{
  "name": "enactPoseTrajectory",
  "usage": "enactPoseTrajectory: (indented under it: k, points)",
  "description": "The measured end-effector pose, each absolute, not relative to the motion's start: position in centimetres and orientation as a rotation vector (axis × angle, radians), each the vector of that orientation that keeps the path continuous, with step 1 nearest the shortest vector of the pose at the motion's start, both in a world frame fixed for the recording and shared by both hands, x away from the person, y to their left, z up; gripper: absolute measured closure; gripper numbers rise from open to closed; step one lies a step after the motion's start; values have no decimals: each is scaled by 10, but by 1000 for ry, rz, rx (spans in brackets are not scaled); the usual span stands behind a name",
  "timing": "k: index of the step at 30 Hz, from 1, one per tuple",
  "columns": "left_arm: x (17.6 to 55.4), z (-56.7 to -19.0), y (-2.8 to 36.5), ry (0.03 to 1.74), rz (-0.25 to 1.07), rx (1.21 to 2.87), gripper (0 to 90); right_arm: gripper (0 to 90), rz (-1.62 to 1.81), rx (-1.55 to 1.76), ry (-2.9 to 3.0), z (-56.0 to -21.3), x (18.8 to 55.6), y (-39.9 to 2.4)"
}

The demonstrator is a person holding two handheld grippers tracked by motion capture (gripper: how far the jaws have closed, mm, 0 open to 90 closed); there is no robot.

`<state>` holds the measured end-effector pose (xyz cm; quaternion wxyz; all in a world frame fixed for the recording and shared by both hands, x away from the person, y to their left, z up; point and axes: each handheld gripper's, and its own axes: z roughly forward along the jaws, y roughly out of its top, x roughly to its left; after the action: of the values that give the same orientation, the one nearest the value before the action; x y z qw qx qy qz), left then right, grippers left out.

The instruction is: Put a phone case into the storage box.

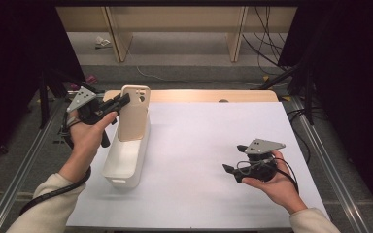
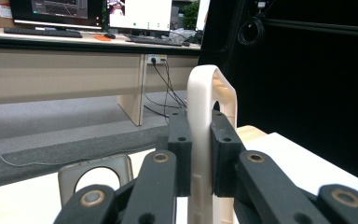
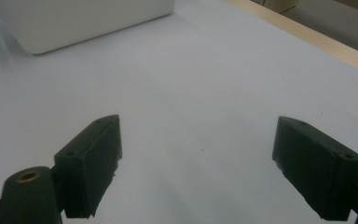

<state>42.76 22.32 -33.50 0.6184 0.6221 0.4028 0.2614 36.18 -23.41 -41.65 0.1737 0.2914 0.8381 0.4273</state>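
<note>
left gripper [image 1: 120,103]: we are pinching the case [image 1: 134,114] by its edge, jaws clamped narrow on the rim; the left gripper view shows the case [image 2: 204,154] standing edge-on between our two pads.
case: we are holding this beige phone case upright over the far end of the bin [image 1: 118,171], its lower end dipping inside the bin's walls; whether it touches the bottom we cannot tell.
why upright: judging by the narrow bin, we are keeping the case on end so it slots in between the long walls instead of lying across them.
why edge grip: a thin shell gives us only the rim to squeeze, and our hand is staying outside the bin.
bin: white, long, sitting at the left of the tabletop [image 1: 209,145], open top, looking empty apart from the case.
right gripper [image 1: 232,171]: we are resting it low over the tabletop [image 3: 200,88] well to the right of the bin, jaws wide and holding nothing.
why idle: we judge it is waiting out of the way.
second case [image 2: 95,179]: another case with a camera cutout is lying beside us on the tabletop, in the left gripper view.
</note>
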Motion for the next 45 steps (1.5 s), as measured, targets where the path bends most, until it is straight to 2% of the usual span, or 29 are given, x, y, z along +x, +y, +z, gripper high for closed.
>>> enactPoseTrajectory:
  k: [45]
  points:
    - [460,-354,238,972,615,1455,809,169,1217,837,2378,-417,362,-235]
